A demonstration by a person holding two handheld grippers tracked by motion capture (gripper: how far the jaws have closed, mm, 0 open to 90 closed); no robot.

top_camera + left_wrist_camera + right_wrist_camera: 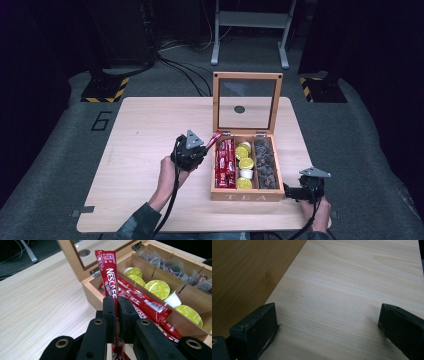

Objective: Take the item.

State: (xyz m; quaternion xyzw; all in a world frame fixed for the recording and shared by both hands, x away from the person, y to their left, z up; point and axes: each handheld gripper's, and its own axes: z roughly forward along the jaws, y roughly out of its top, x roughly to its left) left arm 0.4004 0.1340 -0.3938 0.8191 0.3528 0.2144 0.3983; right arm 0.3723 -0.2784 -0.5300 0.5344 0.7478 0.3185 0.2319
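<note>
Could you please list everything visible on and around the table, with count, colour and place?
Table: one, light wood, centre of the high view.
Tea box: one, wooden, lid up with a clear pane, on the table's right half; three compartments.
Held coffee stick: one, red, clamped upright by the left gripper beside the box's left wall.
Coffee sticks: several, red, in the left compartment.
Capsules: about five, yellow-green lids, in the middle compartment.
Tea bags: a heap, dark, in the right compartment.
Frame legs: grey, on the floor behind the table.
Hazard-striped bases: two, yellow and black, at the far corners.
Left gripper: black, shut on the stick.
Right gripper: black, open, over the table by the box's right front corner.
</note>
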